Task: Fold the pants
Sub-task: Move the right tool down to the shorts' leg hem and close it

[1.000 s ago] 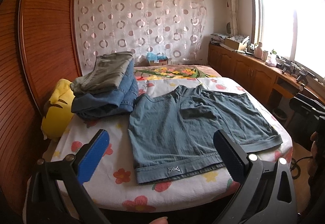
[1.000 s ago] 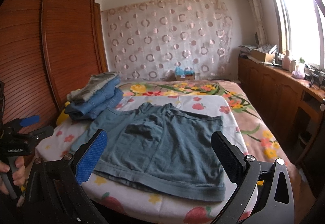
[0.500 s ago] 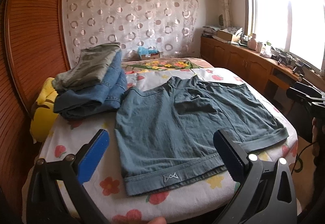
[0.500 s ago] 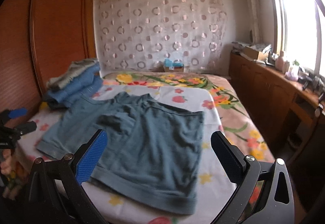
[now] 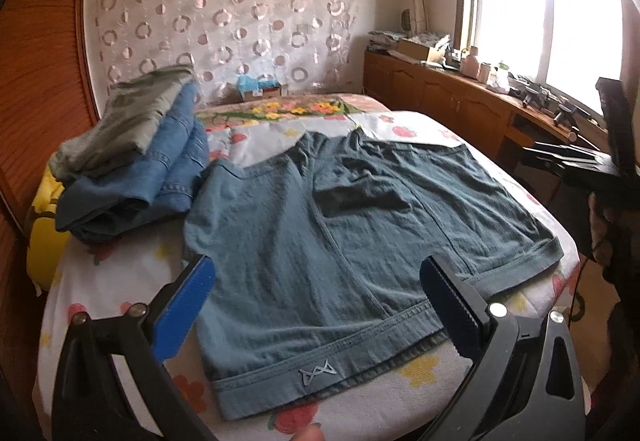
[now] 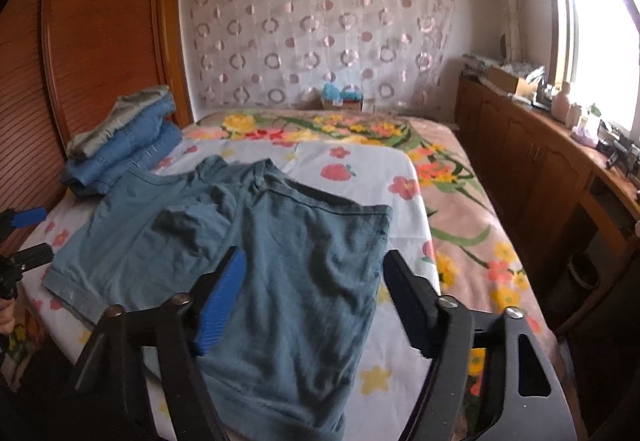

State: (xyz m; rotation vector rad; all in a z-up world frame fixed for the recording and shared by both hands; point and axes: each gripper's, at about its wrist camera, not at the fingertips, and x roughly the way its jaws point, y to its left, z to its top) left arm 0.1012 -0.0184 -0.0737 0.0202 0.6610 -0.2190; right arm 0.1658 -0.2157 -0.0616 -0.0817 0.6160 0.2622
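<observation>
Floral bedsheet [image 5: 120, 281] under pants [image 5: 340, 241]; left jaws released, right jaws closing, empty.

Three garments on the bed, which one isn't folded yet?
The teal shorts, spread flat on the floral sheet. The olive pair and the blue denim pair are already folded, stacked beside it, olive on top.

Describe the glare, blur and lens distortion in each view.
Left wrist view: the window is blown out white at the right, the wardrobe bows from fisheye, and the shorts look fairly sharp. Right wrist view: softer and motion-blurred, especially the shorts; window glare at the right edge.
</observation>
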